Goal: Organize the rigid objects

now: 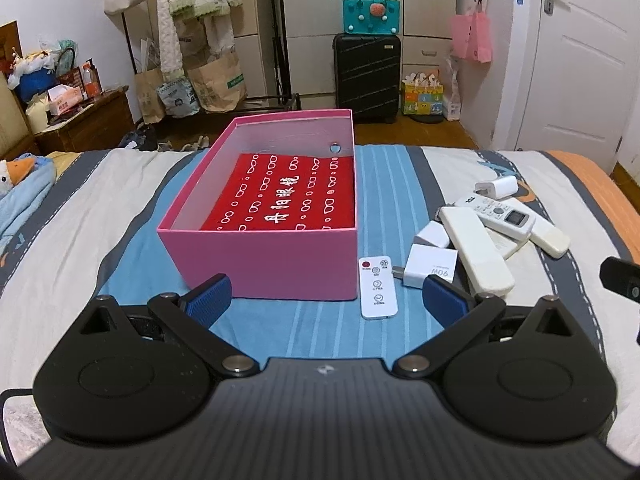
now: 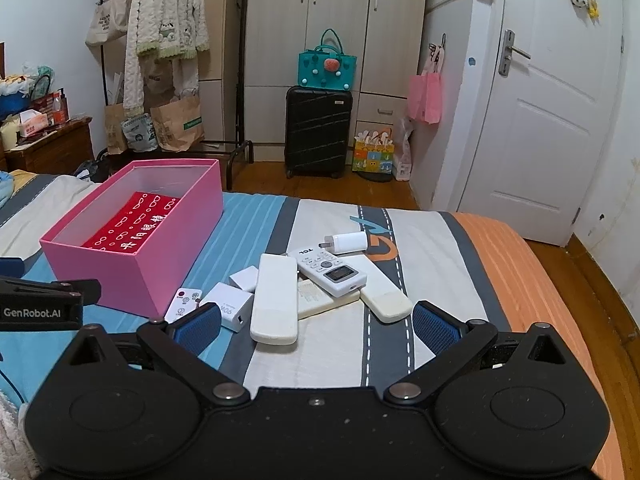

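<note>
Left claw [image 1: 327,295] spread, yellowed remote [image 2: 316,298] half-buried

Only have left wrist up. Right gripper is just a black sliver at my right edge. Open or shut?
Observer: Open. In the right wrist view the right gripper has its fingers spread wide with nothing between them.
Operator: What sits straight ahead of it?
Observer: The long white remote. It is the nearest item of the pile and lies lengthwise, roughly in line with the gap between the fingers.
</note>
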Demonstrator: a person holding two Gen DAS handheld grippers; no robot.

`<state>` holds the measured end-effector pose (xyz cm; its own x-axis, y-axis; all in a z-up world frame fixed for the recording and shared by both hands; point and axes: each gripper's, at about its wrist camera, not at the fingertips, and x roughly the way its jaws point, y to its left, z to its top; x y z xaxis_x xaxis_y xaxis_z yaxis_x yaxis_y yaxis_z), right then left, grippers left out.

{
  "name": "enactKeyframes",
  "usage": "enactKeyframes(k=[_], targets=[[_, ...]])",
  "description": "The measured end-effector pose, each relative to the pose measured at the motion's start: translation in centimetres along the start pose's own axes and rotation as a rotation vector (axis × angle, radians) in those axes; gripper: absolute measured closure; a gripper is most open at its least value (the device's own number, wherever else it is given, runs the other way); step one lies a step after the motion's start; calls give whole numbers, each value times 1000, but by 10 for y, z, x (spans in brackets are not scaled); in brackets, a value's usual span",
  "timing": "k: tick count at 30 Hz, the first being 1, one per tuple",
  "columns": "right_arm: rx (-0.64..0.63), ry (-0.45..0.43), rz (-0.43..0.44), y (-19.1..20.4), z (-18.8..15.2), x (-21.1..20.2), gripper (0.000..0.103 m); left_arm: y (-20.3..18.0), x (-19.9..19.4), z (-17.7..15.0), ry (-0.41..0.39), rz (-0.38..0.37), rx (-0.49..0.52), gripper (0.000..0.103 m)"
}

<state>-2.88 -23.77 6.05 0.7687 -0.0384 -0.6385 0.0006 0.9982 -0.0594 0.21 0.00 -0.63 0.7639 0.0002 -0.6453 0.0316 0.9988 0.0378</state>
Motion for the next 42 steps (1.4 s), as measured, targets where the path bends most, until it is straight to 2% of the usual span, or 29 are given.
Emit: enactKeyframes(k=[14, 22, 37, 42], targets=[[22, -32, 6, -7, -4, 0, 0, 3, -1, -3, -39, -17, -28, 0], [14, -57, 36, -4, -4, -1, 0, 3, 2, -7, -59, 24, -10, 0], [19, -68, 44, -4, -7, 0, 0, 8, -1, -9, -70, -3, -25, 0], [25, -69, 55, -5, -9, 0, 0, 6, -9, -9, -115, -12, -24, 0]])
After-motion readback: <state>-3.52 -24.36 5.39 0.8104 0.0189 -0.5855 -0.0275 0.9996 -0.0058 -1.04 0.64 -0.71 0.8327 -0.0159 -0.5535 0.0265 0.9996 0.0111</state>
